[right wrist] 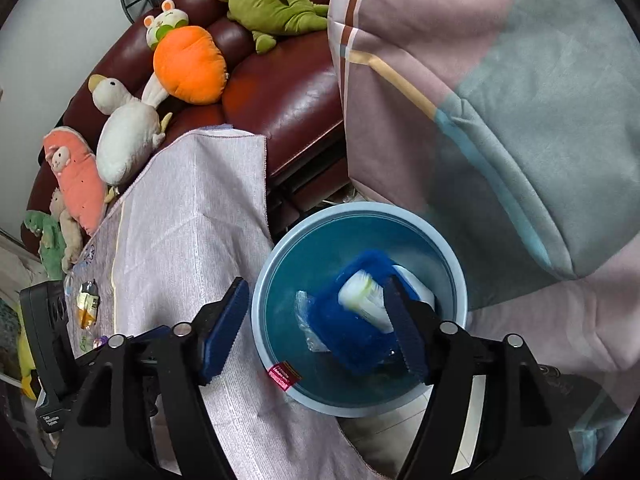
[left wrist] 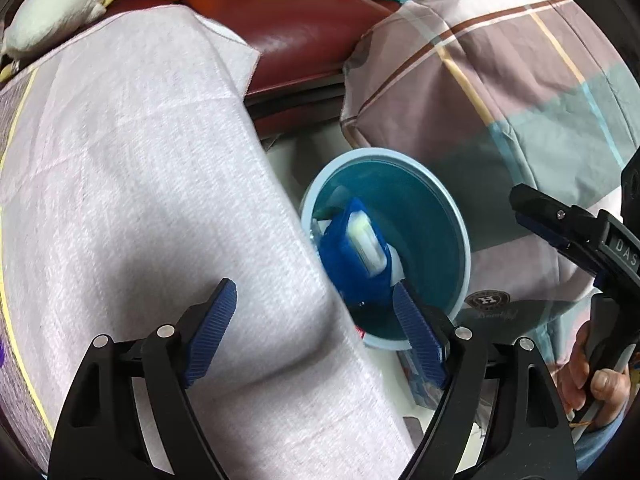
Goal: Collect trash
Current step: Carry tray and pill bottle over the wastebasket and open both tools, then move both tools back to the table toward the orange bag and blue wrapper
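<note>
Both my left gripper point(left wrist: 316, 332) and right gripper point(right wrist: 316, 330) hang wide and empty over the round pale-blue plastic bin point(right wrist: 456, 276), where the light, crinkly blue wrapper point(right wrist: 348, 332) lies, best pinched by its edge

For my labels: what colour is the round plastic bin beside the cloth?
Light blue rim, darker teal inside: the round plastic bin, clearest in the right wrist view.

Stuffed toys line the dark red leather sofa point(right wrist: 280, 92) before me: a white goose point(right wrist: 124, 132), an orange carrot point(right wrist: 190, 66), a green dinosaur point(right wrist: 268, 4). A pale woven cloth point(left wrist: 140, 184) drapes left, a plaid quilt point(left wrist: 500, 92) right.
</note>
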### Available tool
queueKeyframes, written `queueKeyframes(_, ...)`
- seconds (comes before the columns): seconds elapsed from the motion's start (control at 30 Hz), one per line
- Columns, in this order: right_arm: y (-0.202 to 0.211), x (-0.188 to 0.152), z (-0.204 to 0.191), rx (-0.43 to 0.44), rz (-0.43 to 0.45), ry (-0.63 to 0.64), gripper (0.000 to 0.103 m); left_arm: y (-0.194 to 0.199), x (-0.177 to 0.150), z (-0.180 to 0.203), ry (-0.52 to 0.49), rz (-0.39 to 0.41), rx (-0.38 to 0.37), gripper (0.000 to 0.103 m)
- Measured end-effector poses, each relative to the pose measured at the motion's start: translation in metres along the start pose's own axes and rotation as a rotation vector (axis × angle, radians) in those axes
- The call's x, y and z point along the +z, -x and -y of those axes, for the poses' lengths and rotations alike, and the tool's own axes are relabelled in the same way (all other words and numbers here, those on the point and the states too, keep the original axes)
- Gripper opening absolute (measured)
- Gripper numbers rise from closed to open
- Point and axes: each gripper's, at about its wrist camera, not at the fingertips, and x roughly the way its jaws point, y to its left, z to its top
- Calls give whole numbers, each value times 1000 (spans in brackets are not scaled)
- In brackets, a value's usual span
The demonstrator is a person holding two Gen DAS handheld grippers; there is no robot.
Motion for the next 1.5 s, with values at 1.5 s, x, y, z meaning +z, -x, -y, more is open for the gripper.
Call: queueKeyframes(1.5,3,-146,-287,78,-219,443,76,220,-185,-265,361,256,198,86)
